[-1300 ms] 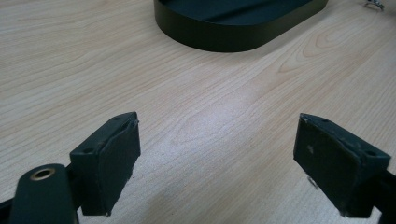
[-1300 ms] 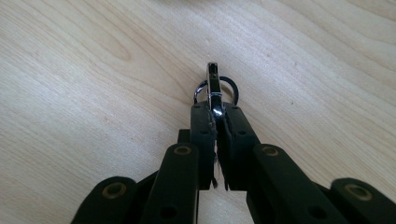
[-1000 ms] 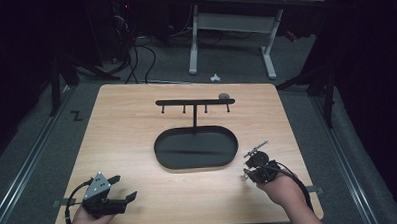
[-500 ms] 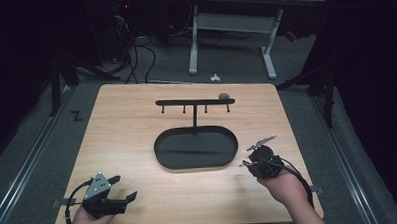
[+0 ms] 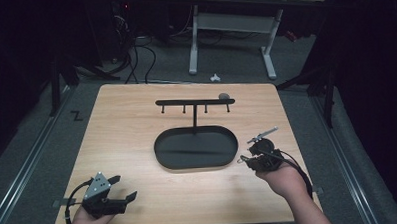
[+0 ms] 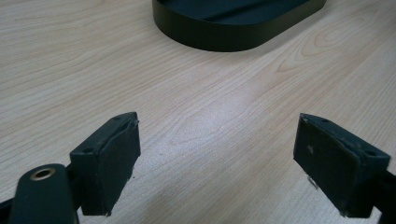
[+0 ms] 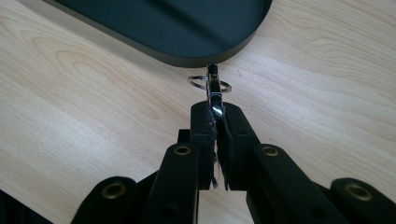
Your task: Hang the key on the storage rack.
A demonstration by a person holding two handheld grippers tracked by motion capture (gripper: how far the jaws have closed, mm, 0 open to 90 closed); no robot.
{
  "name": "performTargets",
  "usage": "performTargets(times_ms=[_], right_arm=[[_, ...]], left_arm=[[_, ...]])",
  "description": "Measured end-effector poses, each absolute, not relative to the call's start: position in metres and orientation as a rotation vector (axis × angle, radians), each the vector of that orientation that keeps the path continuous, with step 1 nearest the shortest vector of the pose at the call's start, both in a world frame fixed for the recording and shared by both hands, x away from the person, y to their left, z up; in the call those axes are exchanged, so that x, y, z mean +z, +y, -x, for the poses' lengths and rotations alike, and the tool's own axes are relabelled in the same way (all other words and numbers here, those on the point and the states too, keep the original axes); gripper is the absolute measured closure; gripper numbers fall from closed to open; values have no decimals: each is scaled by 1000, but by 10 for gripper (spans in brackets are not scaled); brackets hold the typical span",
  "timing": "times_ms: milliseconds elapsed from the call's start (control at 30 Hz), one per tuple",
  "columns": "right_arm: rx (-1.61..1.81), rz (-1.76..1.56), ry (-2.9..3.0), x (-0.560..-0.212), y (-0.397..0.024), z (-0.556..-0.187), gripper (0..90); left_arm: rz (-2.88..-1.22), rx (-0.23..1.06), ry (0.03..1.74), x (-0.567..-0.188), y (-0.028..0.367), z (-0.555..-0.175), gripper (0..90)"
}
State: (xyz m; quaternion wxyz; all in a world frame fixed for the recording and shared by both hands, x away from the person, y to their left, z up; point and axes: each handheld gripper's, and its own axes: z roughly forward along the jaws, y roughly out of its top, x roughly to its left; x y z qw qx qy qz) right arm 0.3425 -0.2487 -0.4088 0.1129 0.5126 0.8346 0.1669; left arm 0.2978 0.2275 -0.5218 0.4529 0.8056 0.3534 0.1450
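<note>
One small metal key ring with a clip point(image 7: 212, 86) is the thing in hand here, pinched by its thin end between the pads of the right tool point(image 7: 216, 122), which is clamped tight around it. In the right gripper view the ring pokes out past the tips, over the wood just beside the near right rim of the black oval tray point(image 7: 187, 56). In the high view the same tool point(image 5: 255, 155) sits at the right of the desk point(image 5: 127, 129), next to the tray's right end.

Judging from the layout, the ring is likely meant for one of the pegs on the black hanger rack point(image 5: 194, 102) that stands on a post at the tray's far edge. The grip is the main risk: so little metal is caught between the pads that the clip could twist or slide out on the way up, and the ring would drop into the tray or onto the wood. The loop also lies nearly flat and edge-on to the tool, so it may meet a peg at a bad angle and bounce off. A hard bump could rock the slim rack.

Well apart at the near left, the left tool point(image 5: 120, 189) rests low with its jaws spread wide and nothing between its pads point(image 6: 109, 163).
</note>
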Motion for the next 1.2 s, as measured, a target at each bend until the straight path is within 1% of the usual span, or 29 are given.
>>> performTargets(times_ms=[700,1200], right_arm=[[460,-1489,2470,-364,-236,-361,848],[517,-1472,2419,-333,-229,-376,848]], left_arm=[[-1988,355,868,-521,228,-298,151],[-1983,357,870,-521,229,-298,151]])
